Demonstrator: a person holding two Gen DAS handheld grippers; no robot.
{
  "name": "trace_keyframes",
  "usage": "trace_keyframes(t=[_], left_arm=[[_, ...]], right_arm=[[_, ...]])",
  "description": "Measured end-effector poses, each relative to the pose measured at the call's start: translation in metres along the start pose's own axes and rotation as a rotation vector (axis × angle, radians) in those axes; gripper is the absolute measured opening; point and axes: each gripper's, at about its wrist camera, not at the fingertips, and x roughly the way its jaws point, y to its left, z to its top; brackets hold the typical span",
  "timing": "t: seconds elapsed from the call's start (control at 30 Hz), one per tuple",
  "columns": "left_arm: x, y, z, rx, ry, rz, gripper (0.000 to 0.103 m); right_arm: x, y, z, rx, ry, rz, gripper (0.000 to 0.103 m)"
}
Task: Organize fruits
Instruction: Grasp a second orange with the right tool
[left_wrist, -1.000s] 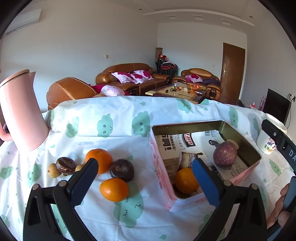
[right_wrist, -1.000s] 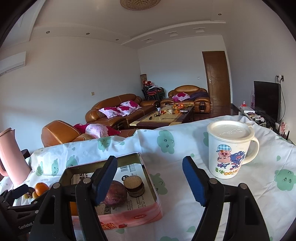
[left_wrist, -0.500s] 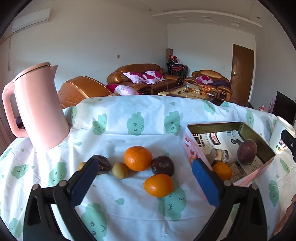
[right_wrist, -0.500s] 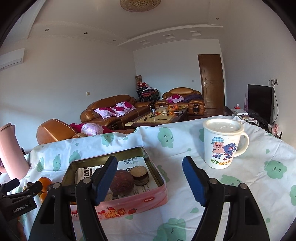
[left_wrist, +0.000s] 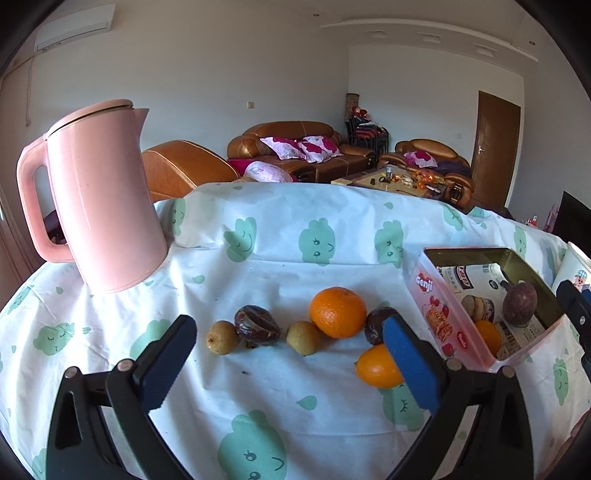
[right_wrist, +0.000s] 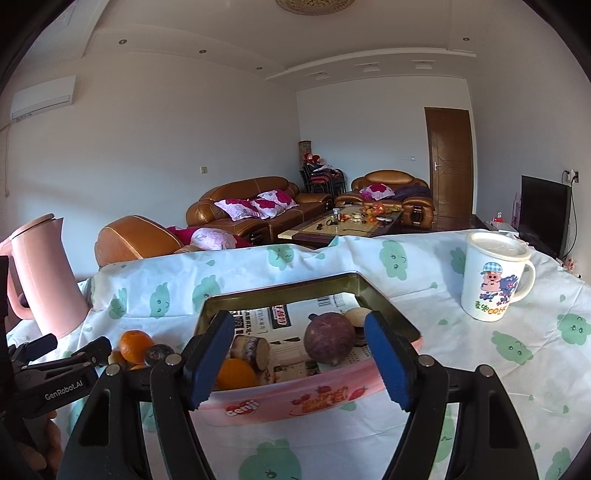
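1. We work in a living room with brown leather sofas (left_wrist: 295, 147) behind us; our bench (left_wrist: 280, 266) is draped in a white cloth printed with green clouds.
2. The left tool (left_wrist: 288, 354) stands wide and holds nothing, hovering low over the loose fruit. The right tool (right_wrist: 299, 354) is likewise parted and holds nothing, aimed at the pink tin (right_wrist: 295, 404), whose near wall sits between its pads without being pressed.
3. The fruit waits in two places: loose on the cloth left of the tin, and inside the tin on its printed paper lining.
4. Loose on the cloth we count six: one large orange (left_wrist: 338, 312), one smaller orange (left_wrist: 376, 365) partly behind the left tool's right pad, two dark wrinkled fruits (left_wrist: 256, 325), and two small yellow-green fruits (left_wrist: 221, 336).
5. In the tin we count one purple round fruit (right_wrist: 330, 341), one orange fruit (right_wrist: 236, 373), and two or three pale cut pieces we cannot identify.
6. Also one pink kettle (left_wrist: 99, 199) and one cartoon mug (right_wrist: 493, 277).
7. Risks, as we judge them: the round fruits lie close together, so a closing pad may nudge a neighbour and send it rolling across the sloping cloth toward the edge.
8. The wrinkled fruits look soft; a hard squeeze may bruise them.
9. The loose cloth may bunch under a low tool, and the light tin could slide if the right tool bumps its wall.
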Motion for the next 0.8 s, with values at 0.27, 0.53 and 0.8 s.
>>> trace_keyframes(t=[0.27, 0.53, 0.8], left_arm=[[0.011, 0.048, 0.006, -0.021, 0.014, 0.094, 0.103], [0.02, 0.107, 0.014, -0.133, 0.039, 0.185, 0.103], [0.022, 0.136, 0.019, -0.189, 0.06, 0.211, 0.103]], right_arm=[[0.004, 0.043, -0.006, -0.07, 0.027, 0.073, 0.074], [0.022, 0.096, -0.015, -0.194, 0.149, 0.206, 0.071], [0.057, 0.145, -0.034, -0.343, 0.363, 0.287, 0.062]])
